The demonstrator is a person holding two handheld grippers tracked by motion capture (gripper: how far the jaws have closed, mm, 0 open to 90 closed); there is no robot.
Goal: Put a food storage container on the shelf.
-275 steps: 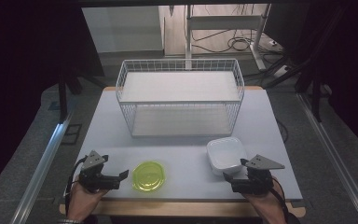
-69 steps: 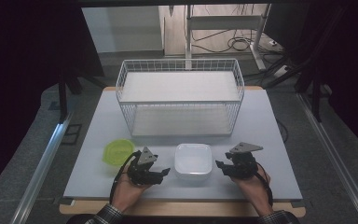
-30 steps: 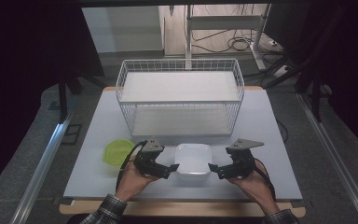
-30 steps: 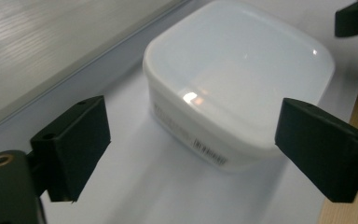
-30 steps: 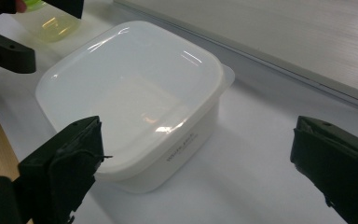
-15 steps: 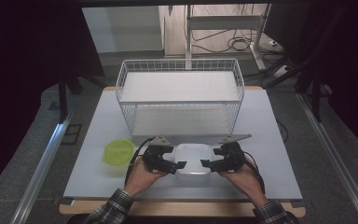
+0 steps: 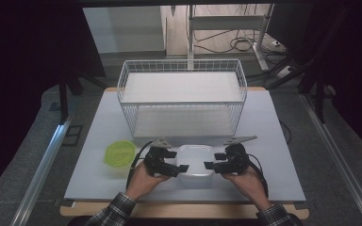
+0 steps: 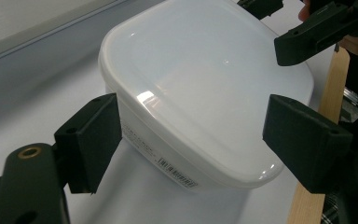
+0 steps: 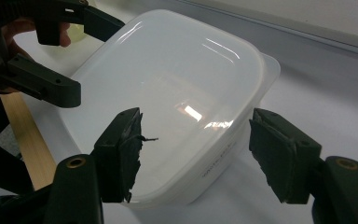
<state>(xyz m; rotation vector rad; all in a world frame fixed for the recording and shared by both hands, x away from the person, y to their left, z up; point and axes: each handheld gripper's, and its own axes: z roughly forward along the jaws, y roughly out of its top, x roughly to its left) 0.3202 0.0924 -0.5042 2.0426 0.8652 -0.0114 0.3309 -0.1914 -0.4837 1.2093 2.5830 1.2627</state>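
A white lidded plastic container sits on the table near the front edge, between my two grippers. My left gripper is at its left near corner. In the left gripper view the left gripper straddles that corner of the container; one pad is at its wall and the other stands clear. My right gripper is at its right near corner. In the right gripper view the right gripper spans the container with a gap at the right pad. Both pairs of jaws have just been closing.
A white wire basket stands behind the container at mid-table. A yellow-green round dish lies left of my left gripper. The table's wooden front edge runs just behind my hands. Dark floor and metal rails flank the table.
Both grippers have edged inward to the container's near corners, and their jaws have narrowed around it. The container and the green dish have stayed put over the last second.
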